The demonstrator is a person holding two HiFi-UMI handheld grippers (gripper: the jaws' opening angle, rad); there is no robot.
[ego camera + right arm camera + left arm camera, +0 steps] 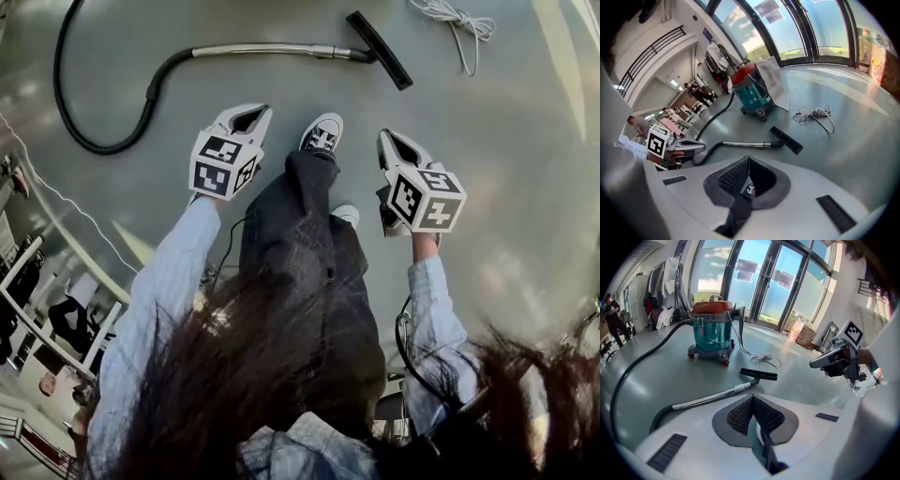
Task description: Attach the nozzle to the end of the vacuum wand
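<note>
Though the task asks for a joining, the flat black plastic floor nozzle [380,50] already sits at the end of the slim chrome metal wand [267,51], and the pair lies on the glossy grey floor [525,141] well ahead of the person's black-and-white shoe [322,134]. The left gripper [251,114] and the right gripper [392,145] are both held up off the floor, apart from each other and far from the wand. In each gripper view the ribbed pads meet tip to tip with nothing caught between them, so both are closed and empty.

The thick black ribbed hose [94,131] curves away from the wand's other end toward the teal canister vacuum with an orange lid [711,331], and a loose coil of white cord [457,21] lies near the nozzle.

My judgement is that the job looks finished or nearly so, yet how deep the nozzle is seated cannot be read from here. If it is only pushed on lightly, lifting the wand could let it drop off. Any fresh grasp needs the jaws opened first, and the smooth round tube could roll or slide out of a shallow pinch. The hose loop near the feet could snag a step and drag the wand sideways
</note>
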